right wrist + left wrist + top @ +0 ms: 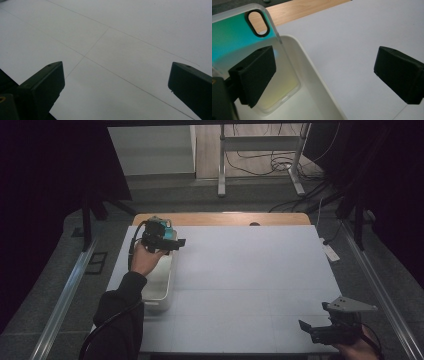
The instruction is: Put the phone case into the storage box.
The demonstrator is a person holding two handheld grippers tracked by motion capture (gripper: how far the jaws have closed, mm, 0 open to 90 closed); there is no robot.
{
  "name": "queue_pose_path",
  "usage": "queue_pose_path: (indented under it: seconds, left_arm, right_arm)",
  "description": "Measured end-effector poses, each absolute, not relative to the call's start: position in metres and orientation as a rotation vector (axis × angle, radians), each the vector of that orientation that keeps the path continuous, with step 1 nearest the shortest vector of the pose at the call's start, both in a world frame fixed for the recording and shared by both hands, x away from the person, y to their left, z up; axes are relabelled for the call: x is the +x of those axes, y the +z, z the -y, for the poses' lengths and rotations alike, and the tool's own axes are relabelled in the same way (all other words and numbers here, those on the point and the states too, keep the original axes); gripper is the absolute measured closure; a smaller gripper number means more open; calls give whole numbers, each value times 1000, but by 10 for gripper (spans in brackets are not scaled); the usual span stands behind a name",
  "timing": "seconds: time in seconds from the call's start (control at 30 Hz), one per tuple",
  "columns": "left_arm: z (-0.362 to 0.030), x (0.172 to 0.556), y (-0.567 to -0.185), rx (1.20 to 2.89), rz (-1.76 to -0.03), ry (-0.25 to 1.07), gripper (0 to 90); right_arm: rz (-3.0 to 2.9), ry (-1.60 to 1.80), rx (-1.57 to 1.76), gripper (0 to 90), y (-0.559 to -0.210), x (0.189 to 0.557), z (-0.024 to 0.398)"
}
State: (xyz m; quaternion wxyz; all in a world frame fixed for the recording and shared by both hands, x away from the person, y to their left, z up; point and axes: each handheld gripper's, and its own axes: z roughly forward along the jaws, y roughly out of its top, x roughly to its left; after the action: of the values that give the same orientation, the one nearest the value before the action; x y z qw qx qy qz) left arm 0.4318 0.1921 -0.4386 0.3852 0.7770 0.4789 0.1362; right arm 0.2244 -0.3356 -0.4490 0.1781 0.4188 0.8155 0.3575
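Note:
A clear phone case (pixel 237 37) with a teal and yellow sheen and a black-rimmed camera cutout leans inside a white bin (pixel 317 82). It lies against the outer side of one jaw of my left gripper (pixel 324 67), not between the two. Those jaws stand wide apart with only the bin's rim and the table between them. From above, the left gripper (pixel 177 242) hovers over the far end of the bin (pixel 162 290), and a bit of teal case (pixel 170 234) shows beside it. My right gripper (pixel 306 326) stands open at the near right corner, and bare table lies between its jaws (pixel 117 80).
The white table top (pixel 250 270) runs from the bin to the right edge, with a wooden strip (pixel 225 219) along the far side. Metal rails run along both sides on the floor. A metal frame and cables (pixel 280 165) stand beyond the table.

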Motion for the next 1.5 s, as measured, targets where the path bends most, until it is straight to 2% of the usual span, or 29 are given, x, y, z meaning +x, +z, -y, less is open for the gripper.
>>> queue_pose_path:
  seconds: [0.37,1.5]
  left_arm:
    - [-183,427,-435,2001,-1159,325,0]
    - [-187,403,-436,1973,-1066,334,0]
  right_arm:
    - [-2311,1008,1184,9,-449,224,335]
    - [-2310,1006,1184,9,-449,224,335]
